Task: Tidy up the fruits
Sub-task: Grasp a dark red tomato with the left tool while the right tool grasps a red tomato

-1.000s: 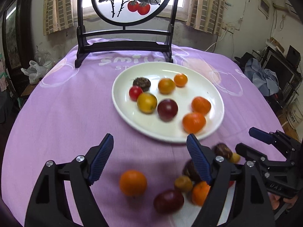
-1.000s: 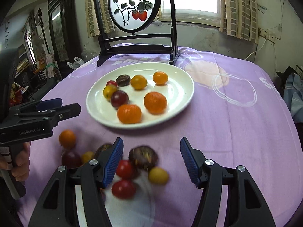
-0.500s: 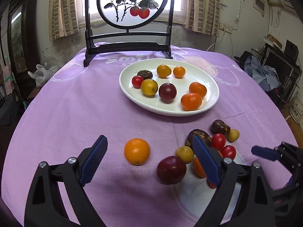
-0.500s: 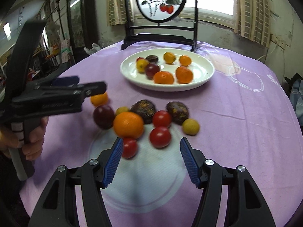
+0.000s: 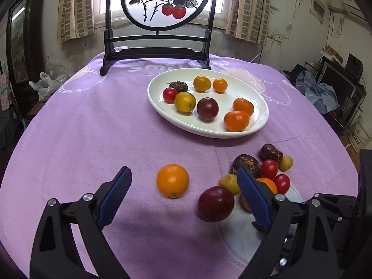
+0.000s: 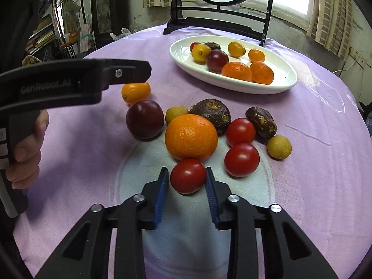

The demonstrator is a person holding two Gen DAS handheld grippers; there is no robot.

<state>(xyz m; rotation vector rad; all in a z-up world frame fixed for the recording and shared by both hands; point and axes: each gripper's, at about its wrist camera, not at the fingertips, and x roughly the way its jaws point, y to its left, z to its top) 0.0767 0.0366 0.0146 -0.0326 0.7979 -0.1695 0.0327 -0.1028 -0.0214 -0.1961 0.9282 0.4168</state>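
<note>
1. Right tongs [image 6: 186,181] sit low over the bench with a red tomato [image 6: 188,176] between the blue pads. The pads are right up against its sides, but I honestly can't tell if they're actually squeezing it or just bracketing it.
2. Left tongs [image 5: 183,186] are spread wide and holding nothing. A small orange [image 5: 172,180] sits on the cloth between the two fingers, touching neither.
3. Just past that tomato is the loose pile: a big orange [image 6: 191,136] touching it, a dark plum [image 6: 144,119] to the left, two more red tomatoes on the right, two brown wrinkly fruits behind, and a couple of small yellowish ones.
4. Farther back is the white plate [image 6: 286,82], with two mandarins, a dark plum, three yellow-orange fruits, a red tomato and a brown one on it.
5. Everything's on a bench with a purple cloth [image 5: 93,127]. A dark-framed round screen [image 5: 166,2] painted with red fruit stands at the far edge.
</note>
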